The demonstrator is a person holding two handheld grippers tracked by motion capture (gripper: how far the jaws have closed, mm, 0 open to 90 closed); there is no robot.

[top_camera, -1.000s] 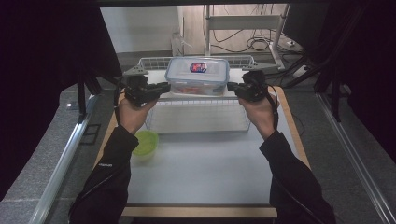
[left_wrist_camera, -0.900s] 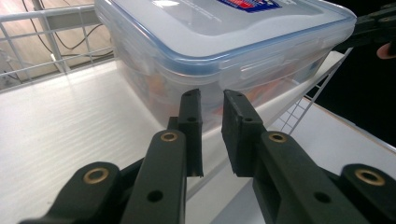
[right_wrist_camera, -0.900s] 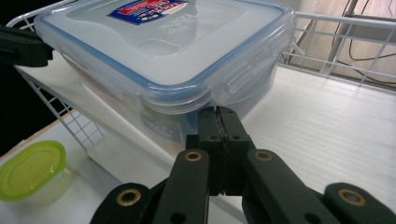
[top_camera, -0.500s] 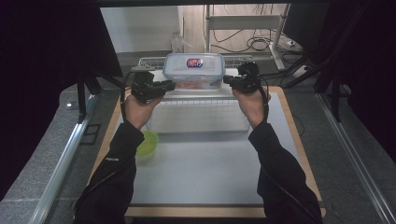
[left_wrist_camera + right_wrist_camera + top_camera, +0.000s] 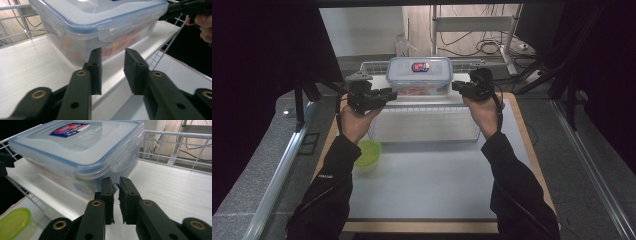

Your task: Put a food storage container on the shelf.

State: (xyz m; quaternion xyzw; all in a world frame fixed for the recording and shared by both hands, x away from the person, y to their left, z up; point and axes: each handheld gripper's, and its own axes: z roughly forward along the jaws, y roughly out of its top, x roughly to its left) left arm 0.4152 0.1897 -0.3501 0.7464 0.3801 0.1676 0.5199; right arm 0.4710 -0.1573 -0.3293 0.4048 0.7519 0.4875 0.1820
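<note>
On the wire shelf [image 5: 372, 67], clouded-walled container [image 5: 419, 75], contents blurred; left hand-held gripper [image 5: 113, 67] and right hand-held gripper [image 5: 115, 195] just opening, both empty.

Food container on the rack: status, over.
Left tongs and right tongs just opening, nothing between them. Lidded food container sits on the wire rack shelf, released. Green bowl below, clear of path.

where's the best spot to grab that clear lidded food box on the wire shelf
Probably the food box by its two short ends, one gripper from each side, under the lid's rim. It sits flat on the wire shelf and looks too wide for one pair of jaws; the clip flaps give a ledge.
</note>
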